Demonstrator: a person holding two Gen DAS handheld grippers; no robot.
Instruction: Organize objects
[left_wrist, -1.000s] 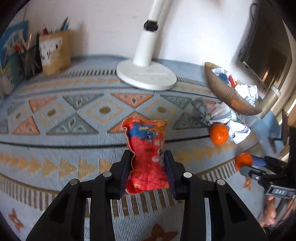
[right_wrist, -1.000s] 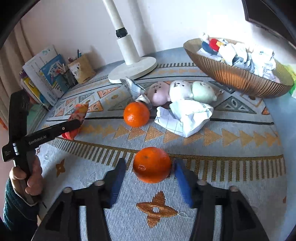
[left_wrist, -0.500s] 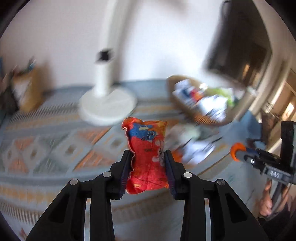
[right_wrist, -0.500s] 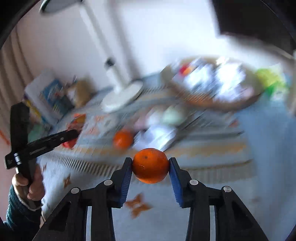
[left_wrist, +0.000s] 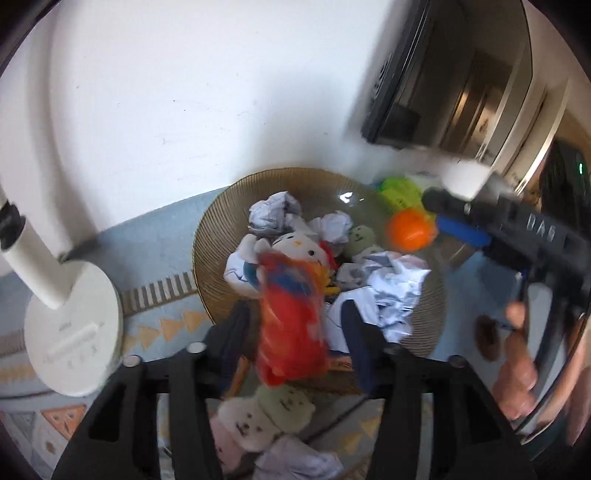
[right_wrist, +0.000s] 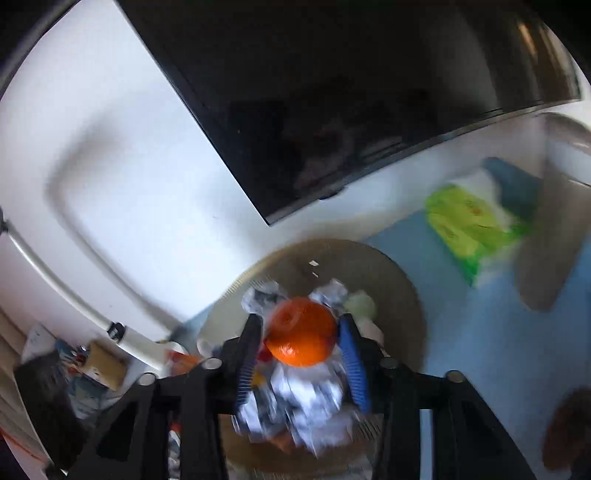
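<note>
My left gripper (left_wrist: 293, 332) hangs over the near side of the gold ribbed bowl (left_wrist: 207, 236). Its jaws stand wide apart and the red snack packet (left_wrist: 291, 314) is between them, blurred, touching neither. My right gripper (right_wrist: 301, 339) is shut on an orange (right_wrist: 301, 332) above the same bowl (right_wrist: 402, 295). It also shows in the left wrist view, with the orange (left_wrist: 410, 230) over the bowl's far right rim. The bowl holds crumpled papers (left_wrist: 395, 280) and a white cat plush (left_wrist: 295, 243).
A white lamp base (left_wrist: 74, 332) stands left of the bowl on the patterned cloth. Soft pastel toys (left_wrist: 266, 417) and crumpled paper lie in front of the bowl. A green packet (right_wrist: 469, 221) lies beyond the bowl. A dark screen (right_wrist: 332, 92) hangs on the wall behind.
Both grippers swung right and up over the bowl. My left jaws have opened and the red packet is loose between them. The right gripper closed on the orange and lifted it.
</note>
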